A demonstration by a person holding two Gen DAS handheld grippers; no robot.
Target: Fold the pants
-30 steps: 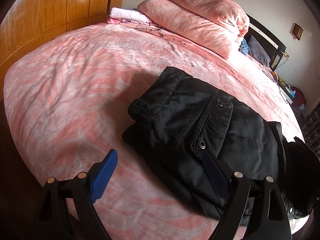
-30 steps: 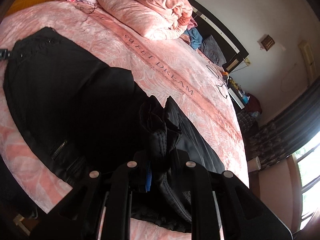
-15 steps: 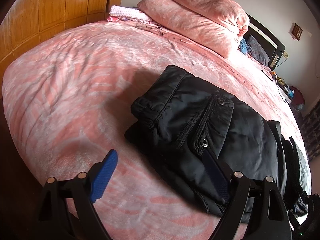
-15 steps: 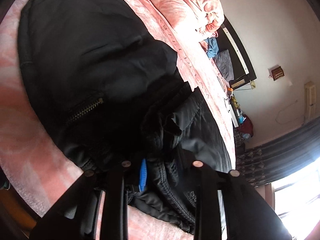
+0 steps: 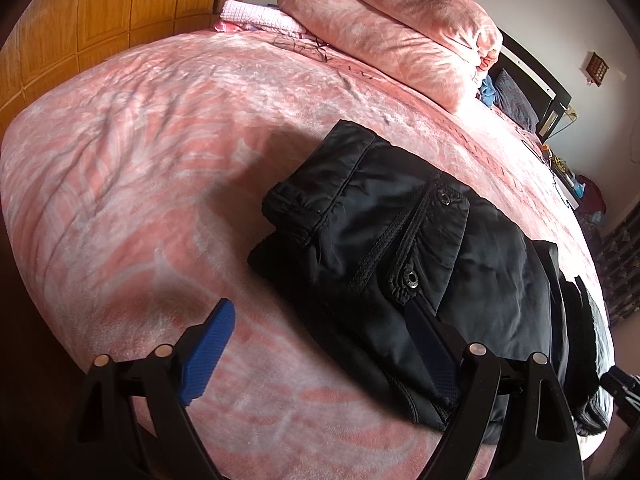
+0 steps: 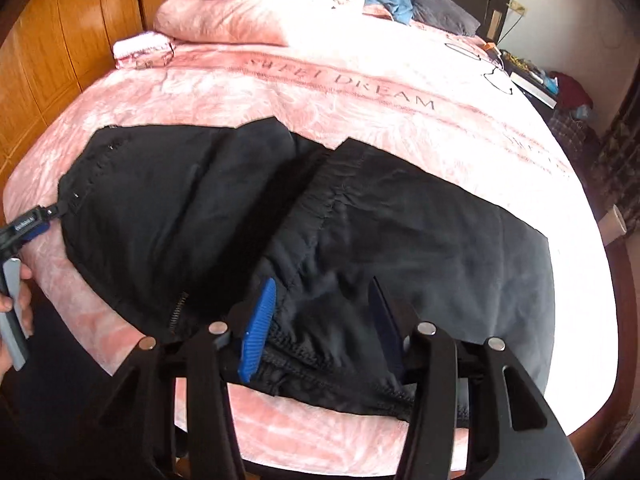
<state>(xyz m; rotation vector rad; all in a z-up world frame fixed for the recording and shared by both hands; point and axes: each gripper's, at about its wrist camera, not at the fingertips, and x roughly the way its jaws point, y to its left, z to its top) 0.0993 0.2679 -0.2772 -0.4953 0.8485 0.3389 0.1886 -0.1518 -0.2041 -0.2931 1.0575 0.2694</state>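
Evidently a fold has just been laid, for the black pants [image 6: 360,232] lie doubled along the near edge of the bed [image 5: 140,160], one layer resting over another with a dark crease running between them, and the cloth reaches almost to the near right corner of the pink blanket. The right gripper [image 6: 320,312] hovers low over the near hem with its jaws opening; cloth lies under and between the blue pads [image 6: 260,320], yet they do not press it, which reads as a release after setting the layer down. The left gripper [image 5: 316,340] stands wide apart at the other end of the bundle, one pad [image 5: 208,344] over bare blanket and the other against the pocket flap [image 5: 420,240] with its snaps, gripping nothing. Its place there seems chosen to steady or to take the thick folded end next. A hand [image 6: 12,308] at the left margin of the right view holds that tool's handle. Stacked pink quilts [image 5: 400,40] sit well apart at the far edge, clear of the work.
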